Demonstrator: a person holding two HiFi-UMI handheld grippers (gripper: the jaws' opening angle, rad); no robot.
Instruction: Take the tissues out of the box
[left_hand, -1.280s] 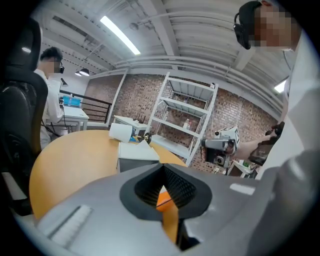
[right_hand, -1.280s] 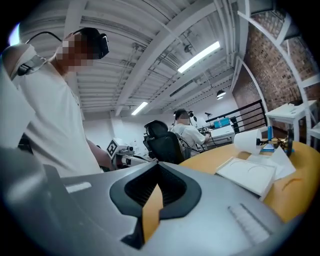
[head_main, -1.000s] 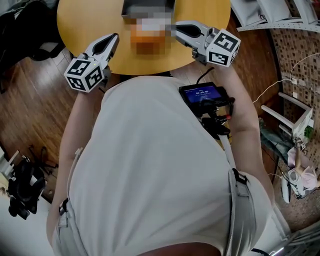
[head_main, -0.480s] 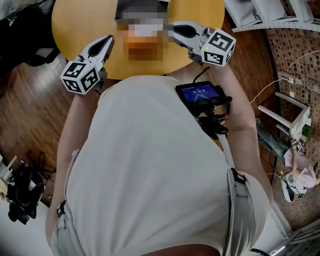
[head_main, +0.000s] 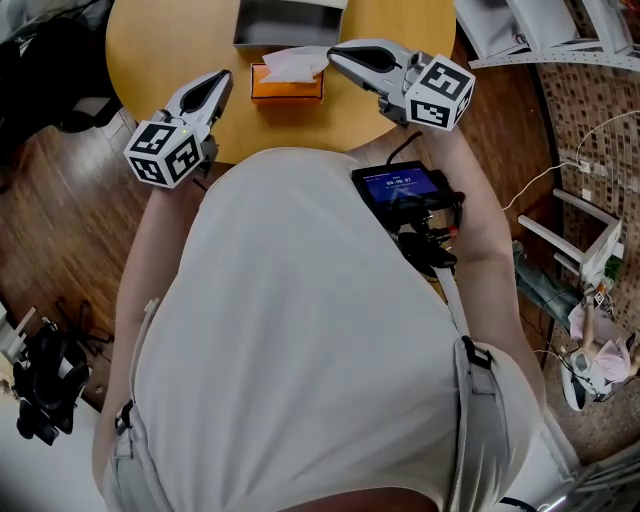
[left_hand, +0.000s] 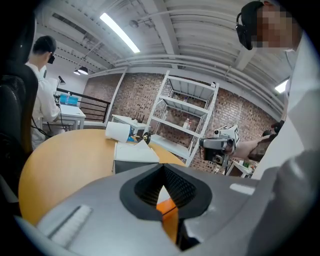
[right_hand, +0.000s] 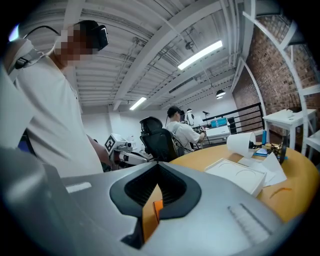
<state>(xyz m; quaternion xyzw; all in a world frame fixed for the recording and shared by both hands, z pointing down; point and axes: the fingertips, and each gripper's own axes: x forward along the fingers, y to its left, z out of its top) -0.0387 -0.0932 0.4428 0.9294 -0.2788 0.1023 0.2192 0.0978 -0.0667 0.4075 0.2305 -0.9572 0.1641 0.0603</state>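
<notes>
– Where's the tissue box (head_main: 287, 85)?
– On the surface (head_main: 160, 40), between the left tongs (head_main: 224, 80) and the right tongs (head_main: 337, 56). Both pairs are pressed together, holding nothing.
– Where to grab?
– The white tissue (head_main: 293, 64) poking from its top: soft, light, probably tears easily. Pinch its crest; the light box may lift too.

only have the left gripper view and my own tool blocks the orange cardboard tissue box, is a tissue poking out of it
Observer: Yes, the head view shows a white tissue standing up out of the orange cardboard tissue box.
Operator: where's the right tool
Observer: The right tool points at the tissue's right edge, tip just beside it; I cannot tell if it touches.
Operator: has it got hold of it
Observer: No. In the right gripper view its jaws are together with no tissue between them.
</notes>
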